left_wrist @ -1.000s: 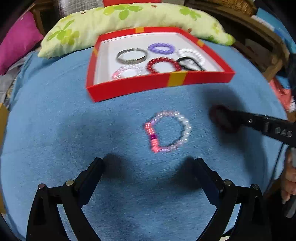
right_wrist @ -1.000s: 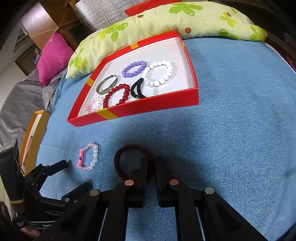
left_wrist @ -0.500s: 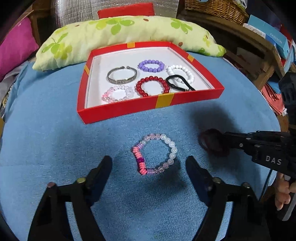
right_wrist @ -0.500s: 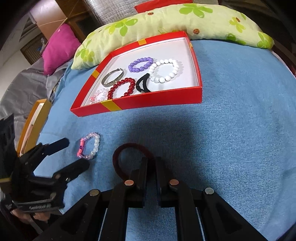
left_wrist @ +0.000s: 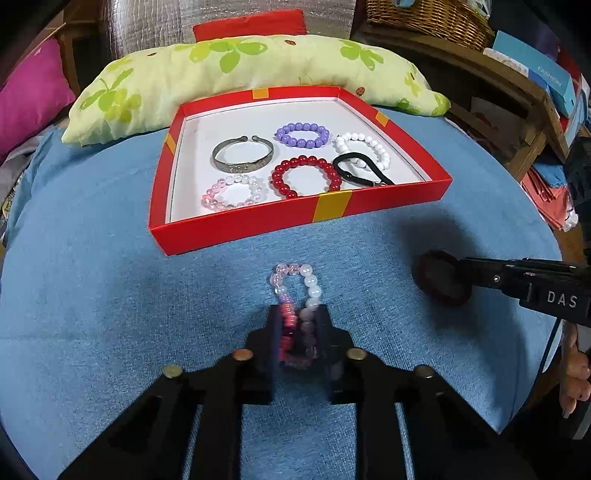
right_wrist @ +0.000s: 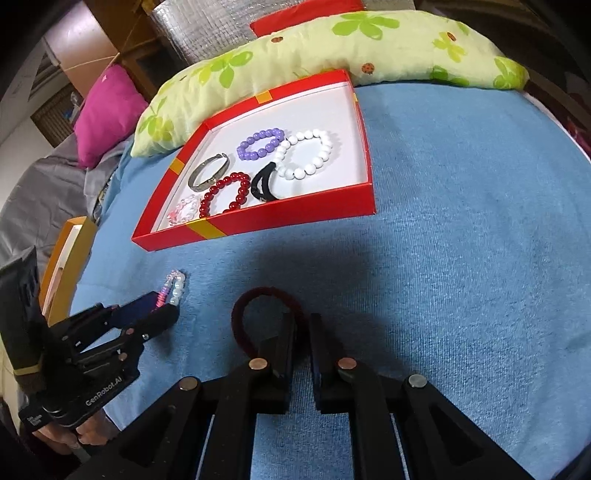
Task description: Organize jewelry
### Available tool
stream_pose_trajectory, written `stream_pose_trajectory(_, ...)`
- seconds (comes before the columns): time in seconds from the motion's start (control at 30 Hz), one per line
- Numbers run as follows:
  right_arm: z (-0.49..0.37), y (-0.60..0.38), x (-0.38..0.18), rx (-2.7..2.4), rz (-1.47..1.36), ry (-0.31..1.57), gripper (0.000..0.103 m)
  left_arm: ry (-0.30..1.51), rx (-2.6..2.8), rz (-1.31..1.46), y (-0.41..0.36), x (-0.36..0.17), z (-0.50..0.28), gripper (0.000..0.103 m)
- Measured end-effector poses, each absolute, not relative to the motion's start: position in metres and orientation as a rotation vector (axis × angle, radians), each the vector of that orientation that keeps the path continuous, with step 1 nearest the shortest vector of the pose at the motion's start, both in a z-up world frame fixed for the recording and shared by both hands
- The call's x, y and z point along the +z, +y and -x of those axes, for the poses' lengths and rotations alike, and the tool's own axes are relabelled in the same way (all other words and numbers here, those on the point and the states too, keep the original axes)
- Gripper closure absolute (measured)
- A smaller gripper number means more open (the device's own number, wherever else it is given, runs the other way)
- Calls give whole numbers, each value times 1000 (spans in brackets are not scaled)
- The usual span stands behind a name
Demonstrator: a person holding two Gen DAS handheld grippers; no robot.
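A pink and white bead bracelet point(left_wrist: 312, 286) lies on the blue cloth point(left_wrist: 110, 295), squeezed into a narrow loop between the fingers of my left gripper point(left_wrist: 297, 314), whose jaws are closing and press on it. From the right wrist view the same bracelet point(right_wrist: 176, 286) sticks out of the left gripper point(right_wrist: 162, 306). My right gripper point(right_wrist: 302, 332) is shut on a dark red hair tie point(right_wrist: 258, 295) resting on the cloth. The red tray box point(left_wrist: 258, 229) behind holds a silver bangle point(left_wrist: 243, 158), several bead bracelets and a black hair tie point(left_wrist: 360, 171).
A green flowered pillow point(left_wrist: 240, 66) lies behind the tray, with a pink cushion point(left_wrist: 29, 96) at far left. An orange box point(right_wrist: 62, 258) stands off the cloth's left edge. Wooden shelves and a wicker basket point(left_wrist: 428, 18) are at the back right.
The left gripper's jaws went from wide open around the bead bracelet to closed on it, squashing the round loop into a narrow one. The right gripper stayed put on the hair tie.
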State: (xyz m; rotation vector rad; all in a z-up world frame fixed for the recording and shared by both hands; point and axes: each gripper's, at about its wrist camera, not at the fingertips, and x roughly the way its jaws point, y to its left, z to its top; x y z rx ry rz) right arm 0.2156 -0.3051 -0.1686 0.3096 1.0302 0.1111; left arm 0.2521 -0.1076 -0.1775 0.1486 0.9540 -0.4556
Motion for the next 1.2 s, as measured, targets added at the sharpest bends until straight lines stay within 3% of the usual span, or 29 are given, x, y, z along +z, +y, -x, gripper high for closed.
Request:
stream_pose_trajectory(0.13, -217, -304, -170, 106, -322, 1045, 89, 951, -455, -144, -100, -178, -251, 87)
stream_pose_trajectory(0.43, -218, -292, -168, 130, -280, 1045, 66, 937, -459, -146, -86, -174, -243, 92)
stream_pose_trajectory(0.5, -217, -284, -167, 154, -246, 1047, 48, 938, -461, -145, -84, -173, -243, 92)
stream_pose_trajectory(0.57, -216, -278, -167, 183, -219, 1049, 41, 940, -464, -143, -83, -174, -243, 92)
stream_pose_trajectory(0.63, -213, -269, -168, 183, -135, 1036, 41, 942, -466, -144, -83, -174, -242, 92)
stream_pose_trajectory(0.67, -212, -265, -170, 177, -100, 1032, 50, 942, -466, -145, -82, -173, -242, 92)
stream_pose_trajectory(0.7, -210, -264, -170, 159, -71, 1022, 70, 944, -466, -143, -82, -173, -242, 92)
stream_pose_trajectory(0.8, -211, -268, -170, 137, -46, 1008, 93, 946, -463, -145, -82, -172, -242, 92)
stream_pose_trajectory(0.9, -211, -278, -169, 139, -93, 1001, 94, 954, -464, -151, -82, -172, -242, 77)
stream_pose_trajectory(0.97, -211, -281, -165, 132, -103, 985, 94, 954, -455, -150, -82, -172, -242, 47)
stream_pose_trajectory(1.2, -212, -289, -159, 127, -180, 973, 94, 974, -449, -158, -85, -178, -244, 46)
